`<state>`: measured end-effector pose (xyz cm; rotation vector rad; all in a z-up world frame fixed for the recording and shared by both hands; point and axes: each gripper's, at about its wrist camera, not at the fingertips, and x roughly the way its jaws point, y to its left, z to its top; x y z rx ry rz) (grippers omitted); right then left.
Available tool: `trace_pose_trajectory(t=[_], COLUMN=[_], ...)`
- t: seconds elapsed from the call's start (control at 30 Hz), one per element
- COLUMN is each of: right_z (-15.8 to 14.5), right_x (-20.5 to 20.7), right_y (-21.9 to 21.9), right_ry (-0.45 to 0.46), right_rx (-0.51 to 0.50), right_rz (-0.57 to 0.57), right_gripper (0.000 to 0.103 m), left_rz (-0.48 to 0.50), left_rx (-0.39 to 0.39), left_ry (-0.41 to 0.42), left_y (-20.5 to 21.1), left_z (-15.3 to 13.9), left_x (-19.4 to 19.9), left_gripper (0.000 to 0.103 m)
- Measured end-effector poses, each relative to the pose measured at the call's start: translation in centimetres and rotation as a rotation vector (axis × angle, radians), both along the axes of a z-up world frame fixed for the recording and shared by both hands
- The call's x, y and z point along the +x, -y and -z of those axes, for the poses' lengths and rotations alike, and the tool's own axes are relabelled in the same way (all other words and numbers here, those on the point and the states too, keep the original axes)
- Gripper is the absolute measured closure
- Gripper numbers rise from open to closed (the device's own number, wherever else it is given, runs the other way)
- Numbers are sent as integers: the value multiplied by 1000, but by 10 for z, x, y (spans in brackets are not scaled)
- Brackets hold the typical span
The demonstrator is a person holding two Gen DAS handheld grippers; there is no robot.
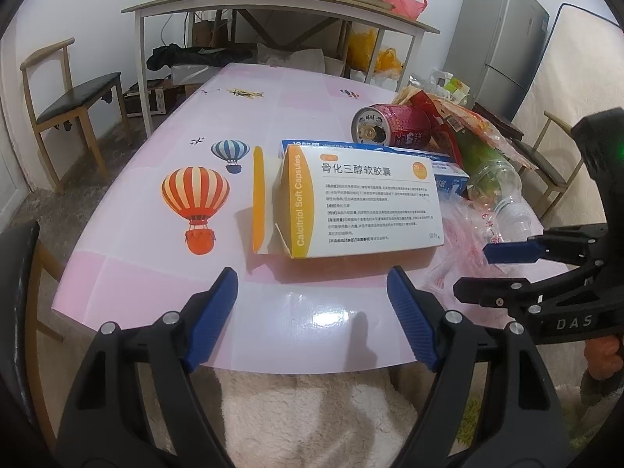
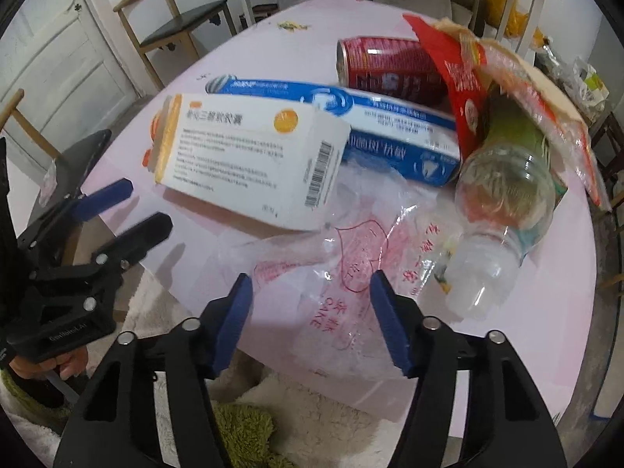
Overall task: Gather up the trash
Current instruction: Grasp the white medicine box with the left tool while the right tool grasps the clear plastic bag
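Observation:
A heap of trash lies on the pink table (image 1: 148, 273): a white-and-orange medicine box (image 1: 362, 202) (image 2: 249, 156), a blue toothpaste box (image 2: 390, 132), a red can (image 1: 394, 124) on its side, a clear bottle (image 2: 503, 195) with a green label, red snack wrappers (image 2: 460, 78) and a clear plastic bag (image 2: 343, 284) with red print. My left gripper (image 1: 312, 277) is open over the table's near edge, just short of the medicine box, with nothing between its fingers. My right gripper (image 2: 311, 279) points steeply down over the plastic bag, open, with the bag below the gap.
A wooden chair (image 1: 74, 93) stands left of the table and another at the right. Behind are a loaded shelf table (image 1: 273, 4), yellow and pink bags and a grey fridge (image 1: 499, 35). A white door (image 2: 50, 58) is at the left. Fluffy white fabric (image 1: 312, 409) lies below the table's edge.

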<state>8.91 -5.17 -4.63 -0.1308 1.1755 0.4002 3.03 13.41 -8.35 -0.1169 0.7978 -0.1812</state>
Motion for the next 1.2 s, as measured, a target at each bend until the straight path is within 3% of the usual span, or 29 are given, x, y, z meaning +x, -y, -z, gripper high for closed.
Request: trace_pose_trajectory(t=[0.57,0.7,0.9,0.93,1.0,1.1,1.2], right_z=[6,6,5,5,5,6,5], right_x=[-4,-6,-8,-8,-7,-8,-8], right_y=[16,19,28,29,32,36,39], right_ry=[-15,-19,-22,-22,-22,-23,-23], right_rx=[20,33,66,71,79,90,96], right_rz=[57,62,75,78,81,86,86], right_gripper=[79,81,82,82,82,82,83], left_rz=[-4,-28,-36,-33,-31,-57,-89], left_rx=[-25,-53,-283,-309,-361,-376,-395], left_ry=[121,103,-82,-89,-105,-110,-124], left_y=[-19,-30,-62,-65,-69,-71,-72], left_z=[-32,-36,-16,-14,-14,-13,-8], left_x=[0,23,75,77,78,71,53], left_gripper=[29,43,66,68,86,103,103])
